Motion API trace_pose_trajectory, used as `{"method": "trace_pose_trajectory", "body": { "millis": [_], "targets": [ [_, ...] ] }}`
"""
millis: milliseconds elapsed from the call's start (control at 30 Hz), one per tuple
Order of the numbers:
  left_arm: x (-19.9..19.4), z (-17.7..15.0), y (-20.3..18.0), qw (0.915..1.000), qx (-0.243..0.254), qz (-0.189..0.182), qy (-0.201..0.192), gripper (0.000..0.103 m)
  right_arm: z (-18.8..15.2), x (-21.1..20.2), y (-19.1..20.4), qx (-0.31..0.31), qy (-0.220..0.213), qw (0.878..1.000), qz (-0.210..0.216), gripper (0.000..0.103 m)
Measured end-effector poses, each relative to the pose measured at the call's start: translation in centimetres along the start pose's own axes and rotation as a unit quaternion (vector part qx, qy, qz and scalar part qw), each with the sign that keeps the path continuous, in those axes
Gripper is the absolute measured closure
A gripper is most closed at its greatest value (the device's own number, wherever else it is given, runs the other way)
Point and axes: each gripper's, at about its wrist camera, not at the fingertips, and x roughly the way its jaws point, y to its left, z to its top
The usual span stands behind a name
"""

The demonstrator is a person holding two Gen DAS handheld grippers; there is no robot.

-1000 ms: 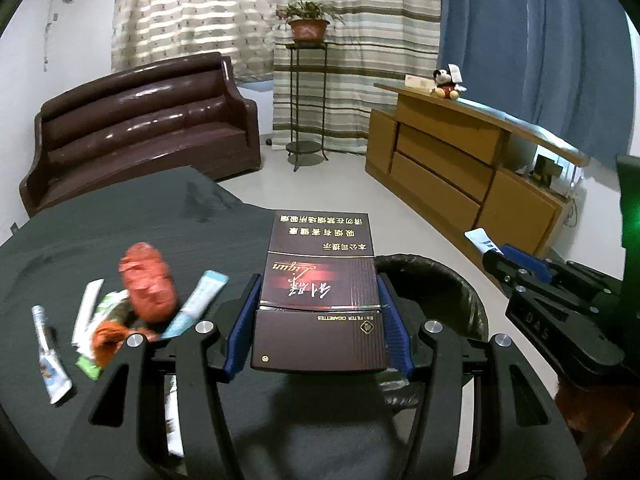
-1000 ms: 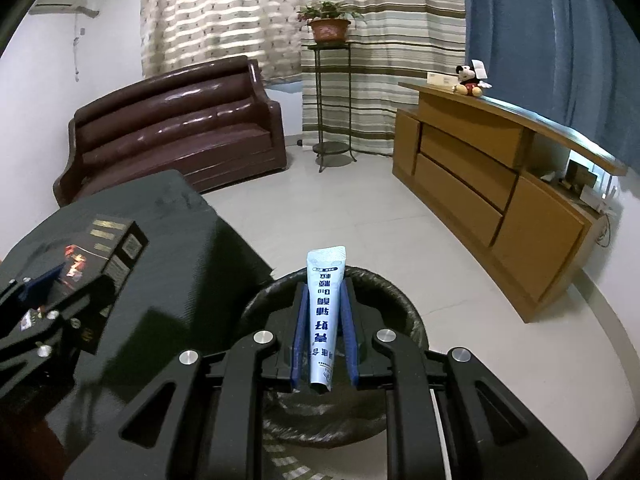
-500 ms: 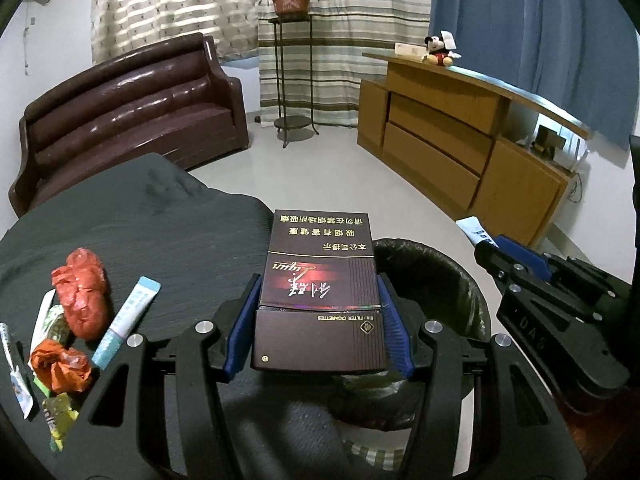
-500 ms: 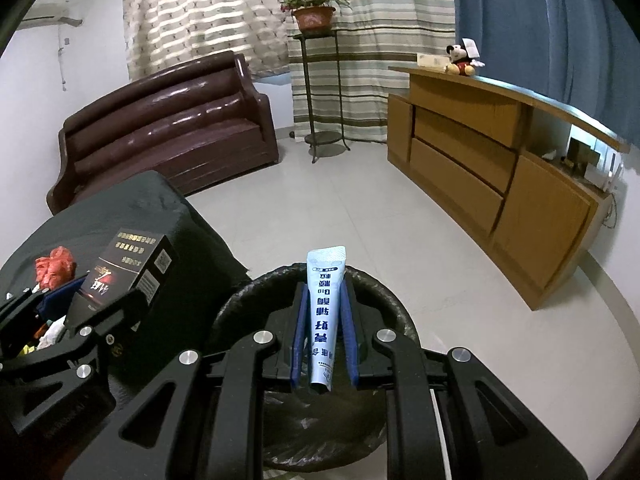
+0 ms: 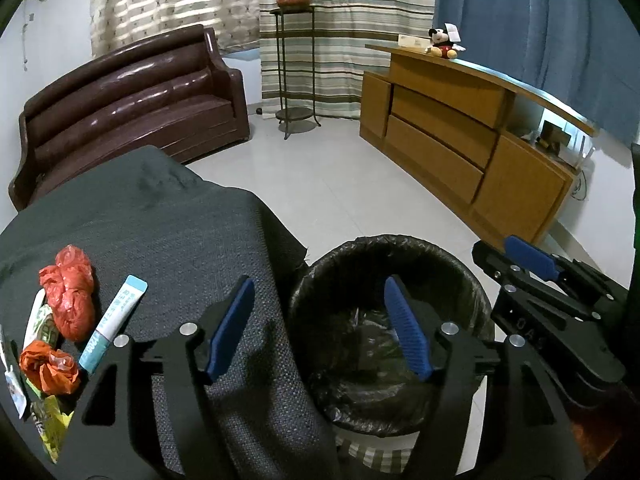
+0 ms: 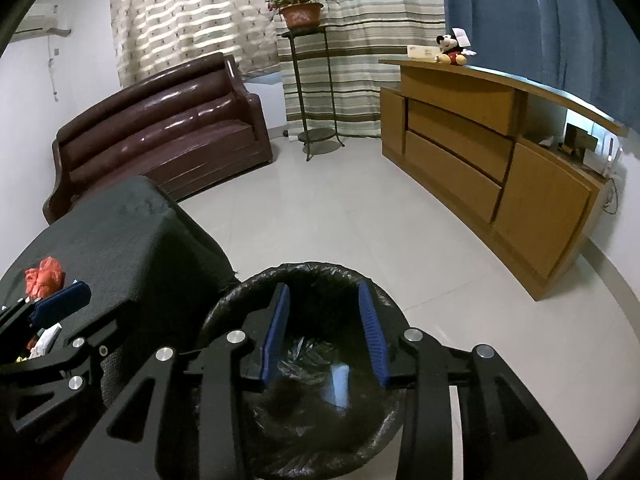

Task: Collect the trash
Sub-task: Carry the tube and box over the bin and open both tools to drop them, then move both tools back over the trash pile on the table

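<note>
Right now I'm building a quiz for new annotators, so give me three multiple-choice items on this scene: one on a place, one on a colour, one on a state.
1. Where does the bin stand?
A. on the sofa
B. on the floor beside the cloth-covered table
C. on the wooden cabinet

2. What colour is the bin liner?
A. black
B. white
C. yellow

3. How do the right gripper jaws stand?
A. shut on a tube
B. shut on a box
C. open, empty

Answers:
1 B: its rim sits by the table's draped corner, on pale tiles.
2 A: shiny black plastic folds over the rim.
3 C: the blue pads stand apart over the bin, having just been opening, nothing between them.
</note>
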Motion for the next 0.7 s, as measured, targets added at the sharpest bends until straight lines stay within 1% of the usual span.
{"method": "trace_pose_trajectory", "body": {
  "millis": [333, 400, 567, 700],
  "targets": [
    [-0.7, 0.1, 0.6, 0.9999, -0.01, 0.002, -0.004, 0.037, 0.0, -0.5, 0.0, 0.002, -0.002, 1.0, -0.005, 0.065],
    [-1.0, 0.0, 0.9, 0.9999, -0.011, 0.003, -0.005, 0.037, 0.0, -0.7, 0.1, 0.003, -0.002, 1.0, -0.005, 0.062],
    [-2.4, -0.4, 2.0, 0.9998, -0.015, 0.014, -0.006, 0.037, 0.0, -1.0, 0.5, -0.001, -0.001, 1.0, 0.0, 0.059],
    [-4.0, -0.9, 3.6, 0.9993, -0.021, 0.03, -0.008, 0.036, -0.2, -1.7, 1.8, -0.012, -0.002, 1.0, 0.01, 0.057]
  ]
}}
